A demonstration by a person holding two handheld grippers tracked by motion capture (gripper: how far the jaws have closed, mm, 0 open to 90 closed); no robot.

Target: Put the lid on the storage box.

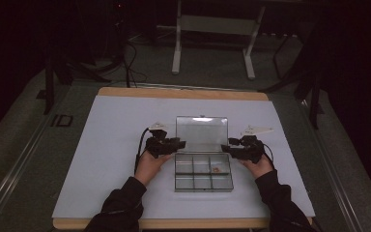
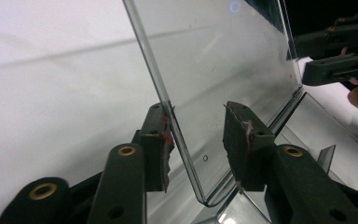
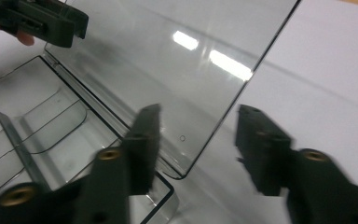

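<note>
A clear plastic compartment box (image 1: pixel 203 183) lies at the table's middle with its lid (image 1: pixel 201 134) standing up at the back. A small brown item (image 1: pixel 216 169) rests in one right-hand compartment. My left gripper (image 1: pixel 176 144) is at the lid's left edge and my right gripper (image 1: pixel 227 147) at its right edge. In the left gripper view the open jaws (image 2: pixel 198 144) straddle the lid's (image 2: pixel 223 70) side edge, near its lower corner. Likewise, in the right gripper view the open jaws (image 3: pixel 198 140) straddle the lid's (image 3: pixel 168 60) other edge, above the box's dividers (image 3: pixel 9 135).
The white table top (image 1: pixel 111 145) has a wooden edge at front and back. Beyond it stand a metal frame (image 1: pixel 212 29), cables and dark stands on the floor. The other gripper shows far off in each gripper view: the right one (image 2: pixel 335 51), the left one (image 3: pixel 42 18).
</note>
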